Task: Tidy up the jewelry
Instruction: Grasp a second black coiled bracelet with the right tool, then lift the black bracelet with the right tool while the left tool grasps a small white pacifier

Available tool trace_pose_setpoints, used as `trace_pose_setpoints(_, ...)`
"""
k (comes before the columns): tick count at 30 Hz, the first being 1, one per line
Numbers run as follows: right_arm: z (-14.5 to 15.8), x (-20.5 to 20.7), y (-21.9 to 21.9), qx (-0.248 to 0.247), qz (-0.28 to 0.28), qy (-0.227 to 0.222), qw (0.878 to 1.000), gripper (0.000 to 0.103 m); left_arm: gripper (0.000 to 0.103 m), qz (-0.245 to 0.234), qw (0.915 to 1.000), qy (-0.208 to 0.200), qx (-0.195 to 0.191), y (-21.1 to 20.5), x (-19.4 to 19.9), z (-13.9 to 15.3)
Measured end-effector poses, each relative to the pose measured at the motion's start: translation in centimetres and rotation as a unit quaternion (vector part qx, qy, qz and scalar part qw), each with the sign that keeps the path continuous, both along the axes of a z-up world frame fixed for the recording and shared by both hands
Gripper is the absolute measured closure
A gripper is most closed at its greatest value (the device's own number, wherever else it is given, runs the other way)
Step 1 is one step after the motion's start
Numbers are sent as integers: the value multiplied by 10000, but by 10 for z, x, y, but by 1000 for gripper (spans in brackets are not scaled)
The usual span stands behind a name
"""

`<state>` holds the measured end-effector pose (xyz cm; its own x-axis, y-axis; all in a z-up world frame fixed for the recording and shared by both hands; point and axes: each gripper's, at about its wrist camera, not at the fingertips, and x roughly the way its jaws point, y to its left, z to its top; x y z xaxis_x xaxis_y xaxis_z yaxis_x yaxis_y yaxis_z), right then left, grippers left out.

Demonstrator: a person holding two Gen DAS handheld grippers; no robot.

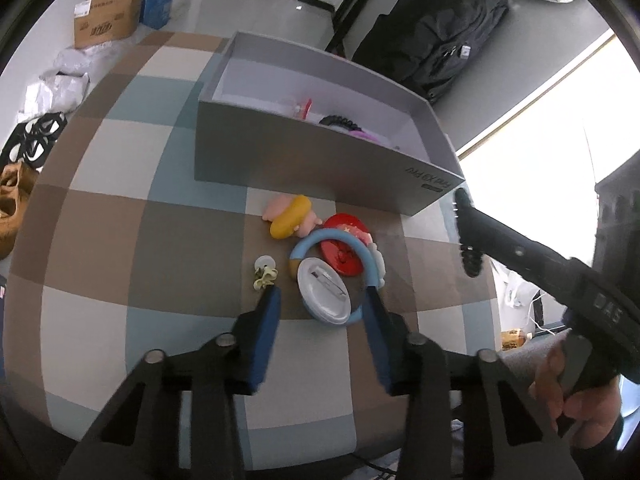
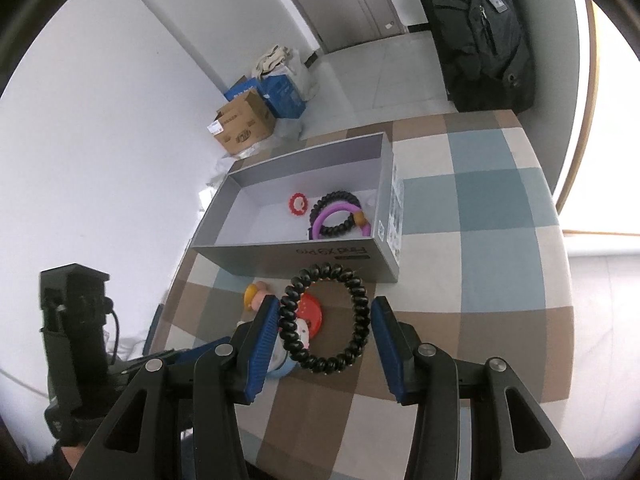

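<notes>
My left gripper (image 1: 322, 296) points down at a heap on the checked cloth, open. Its blue fingers straddle a white round badge (image 1: 324, 294) and a light-blue ring (image 1: 340, 236). The right finger is at the ring's edge, while the left one stands clear of it. A red disc (image 1: 346, 258), a yellow-and-pink figure (image 1: 290, 216) and a small green clip (image 1: 264, 274) lie beside them. My right gripper (image 2: 324, 310) is shut on a black coil bracelet (image 2: 324, 320), lifted in front of the grey box (image 2: 288, 258). The box holds a red flower piece (image 2: 298, 203), a purple ring (image 2: 320, 220) and another black coil (image 2: 340, 200).
The grey box (image 1: 320, 156) stands just behind the heap, its near wall tall. In the left wrist view the right gripper (image 1: 466, 232) crosses in from the right with a hand behind it. A black backpack (image 1: 440, 36) and cardboard boxes (image 1: 106, 14) sit beyond the table.
</notes>
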<state>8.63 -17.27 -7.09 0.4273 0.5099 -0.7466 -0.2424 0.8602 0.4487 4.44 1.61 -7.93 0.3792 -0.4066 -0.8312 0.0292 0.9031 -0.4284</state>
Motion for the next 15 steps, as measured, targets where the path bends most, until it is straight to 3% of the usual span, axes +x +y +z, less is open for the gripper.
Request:
trace_pose_setpoints(7,3,-1,-6,51,-52,-28,10000,57,95,17,9998,40,192,-6,2,0)
trace_pose_setpoints(15,3,-2,-11,100,-115,-9,9999,57,101,54,9998,-67,202,-1,0,5)
